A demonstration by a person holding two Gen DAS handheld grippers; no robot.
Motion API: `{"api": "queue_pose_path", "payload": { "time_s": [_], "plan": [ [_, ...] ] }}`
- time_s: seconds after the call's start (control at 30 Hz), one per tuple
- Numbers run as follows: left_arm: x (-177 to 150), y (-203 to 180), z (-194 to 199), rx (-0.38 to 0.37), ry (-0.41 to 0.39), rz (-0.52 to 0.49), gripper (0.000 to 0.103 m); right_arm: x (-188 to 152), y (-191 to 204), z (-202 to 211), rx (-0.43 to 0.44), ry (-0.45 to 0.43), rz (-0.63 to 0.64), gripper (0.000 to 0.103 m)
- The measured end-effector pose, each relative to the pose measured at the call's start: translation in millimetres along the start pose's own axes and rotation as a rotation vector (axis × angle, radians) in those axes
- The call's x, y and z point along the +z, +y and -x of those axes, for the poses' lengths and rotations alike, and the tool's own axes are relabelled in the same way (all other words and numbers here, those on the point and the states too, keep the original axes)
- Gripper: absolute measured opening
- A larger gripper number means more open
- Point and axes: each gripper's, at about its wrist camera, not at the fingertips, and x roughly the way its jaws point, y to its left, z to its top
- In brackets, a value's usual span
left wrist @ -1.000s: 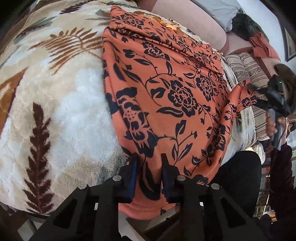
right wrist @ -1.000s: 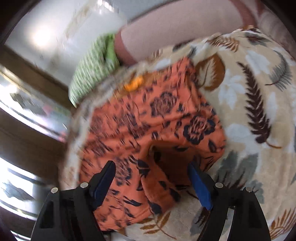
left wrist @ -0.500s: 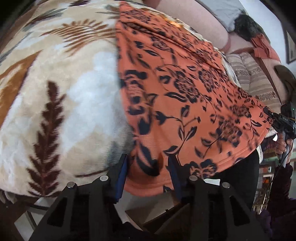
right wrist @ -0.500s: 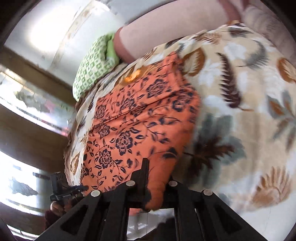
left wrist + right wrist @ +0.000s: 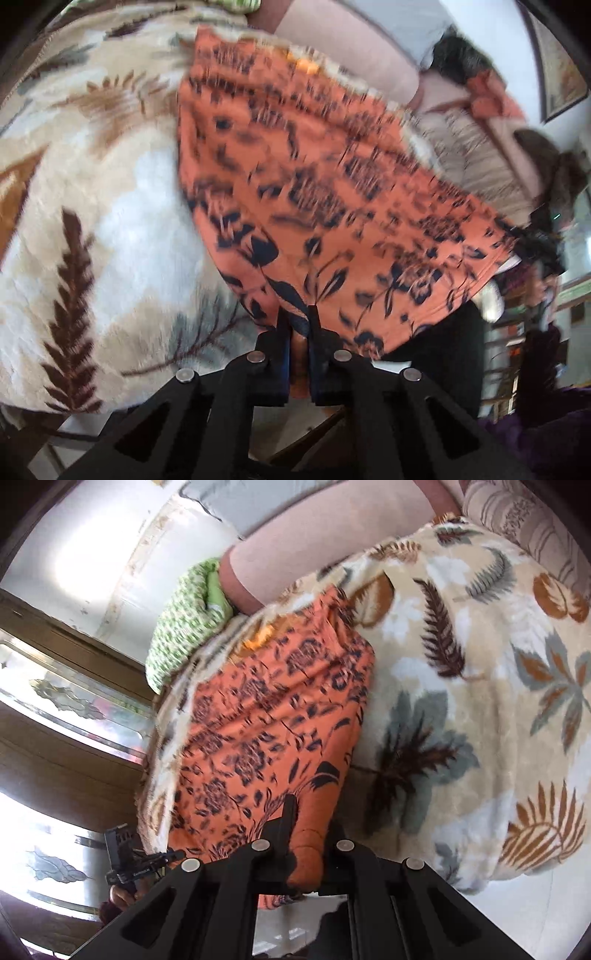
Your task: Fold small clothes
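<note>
Left wrist view: an orange cloth (image 5: 332, 192) with a dark flower print lies spread on a fleecy leaf-patterned blanket (image 5: 110, 206); the picture is blurred.
Left gripper (image 5: 299, 325): its jaws are pressed together, pinching the near hem of the cloth at one corner.
Right wrist view: the same cloth (image 5: 273, 716) lies on the blanket (image 5: 461, 701), its near edge hanging over the blanket's edge.
Right gripper (image 5: 306, 827): its jaws are pressed together on the other near corner, with the cloth bunched between them.
Background: a green patterned pillow (image 5: 181, 635) sits at the far end of the blanket, beside a pink cushion (image 5: 314, 542).
</note>
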Motion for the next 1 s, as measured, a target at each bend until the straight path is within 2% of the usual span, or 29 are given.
{"api": "queue_pose_path", "payload": {
  "time_s": [0.2, 0.3, 0.4, 0.57, 0.67, 0.73, 0.83, 0.87, 0.9, 0.93, 0.97, 1.0],
  "plan": [
    [49, -4, 47, -0.071, -0.146, 0.003, 0.007, 40, 11, 12, 0.064, -0.085, -0.011, 0.006],
    [91, -5, 60, -0.107, -0.201, 0.018, 0.007, 73, 16, 10, 0.092, -0.133, -0.020, 0.006],
    [143, -4, 62, -0.106, -0.245, 0.026, 0.007, 116, 21, 1, 0.119, -0.186, -0.032, 0.006],
    [248, 21, 40, -0.061, -0.288, 0.094, 0.007, 205, 21, -43, 0.121, -0.255, -0.073, 0.006],
    [298, 53, 12, 0.000, -0.289, 0.167, 0.007, 259, 4, -93, 0.073, -0.263, -0.137, 0.006],
    [333, 77, -20, 0.058, -0.299, 0.232, 0.007, 287, -14, -127, 0.033, -0.249, -0.185, 0.010],
    [348, 98, -51, 0.174, -0.344, 0.289, 0.009, 316, -58, -191, 0.052, -0.191, -0.353, 0.013],
    [348, 102, -55, 0.172, -0.367, 0.299, 0.010, 319, -69, -204, 0.037, -0.182, -0.387, 0.013],
    [341, 105, -54, 0.151, -0.421, 0.319, 0.012, 320, -79, -213, 0.026, -0.182, -0.409, 0.014],
    [335, 106, -49, 0.135, -0.469, 0.324, 0.018, 319, -88, -221, 0.024, -0.188, -0.420, 0.014],
    [323, 103, -40, 0.138, -0.532, 0.323, 0.024, 318, -94, -223, 0.031, -0.192, -0.414, 0.014],
    [310, 98, -30, 0.173, -0.592, 0.323, 0.029, 316, -97, -222, 0.041, -0.202, -0.401, 0.014]
  ]
}}
